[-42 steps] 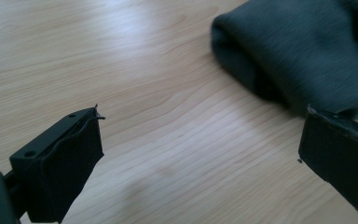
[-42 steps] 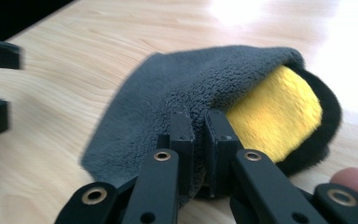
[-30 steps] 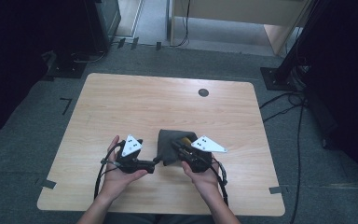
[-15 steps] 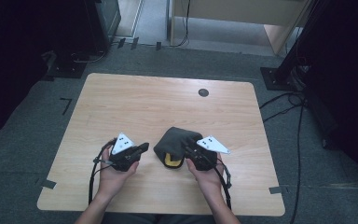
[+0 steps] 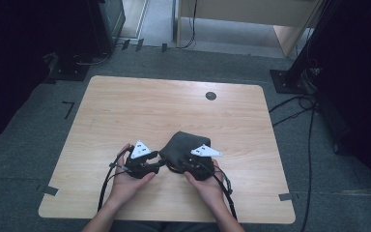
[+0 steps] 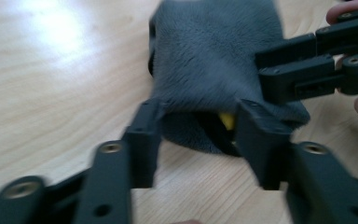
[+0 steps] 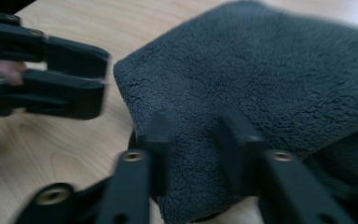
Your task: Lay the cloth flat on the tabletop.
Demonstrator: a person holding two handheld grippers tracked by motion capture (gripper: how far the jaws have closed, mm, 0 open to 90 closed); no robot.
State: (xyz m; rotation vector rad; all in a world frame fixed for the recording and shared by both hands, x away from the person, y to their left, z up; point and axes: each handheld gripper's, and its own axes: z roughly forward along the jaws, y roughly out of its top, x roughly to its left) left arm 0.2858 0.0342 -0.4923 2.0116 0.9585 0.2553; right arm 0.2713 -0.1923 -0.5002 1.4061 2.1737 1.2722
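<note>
The pale wooden rectangular table [image 5: 125,111] spreads out ahead of both grippers, with a small round dark grommet hole [image 5: 211,95] well beyond them near the far edge.

A dark grey fleecy cloth pouch [image 5: 183,144] lies on the table between the two grippers and slightly ahead of them. In the left gripper view the pouch [image 6: 214,60] sits straight in front of the jaws, its open mouth turned toward them, and its lower rim lies between the two jaw tips. In the right gripper view the fleece [image 7: 270,79] spreads over the area in front of that gripper's jaws.

The left gripper [image 5: 160,162] is held in the person's left hand [image 5: 128,179], near the table's front edge. Its jaws stand spread apart on either side of the pouch's mouth, touching or just beside the rim; they clamp nothing. The right gripper [image 5: 174,166] is held in the person's right hand [image 5: 204,183], just beside the left one. Its jaws are set narrowly with a fold of the grey fleece between them, apparently pinching it, though the blur leaves the grip uncertain.

Inside the pouch's mouth, just ahead of the left gripper's right jaw, a small yellow object [image 6: 227,120] peeks out, mostly hidden.
</note>
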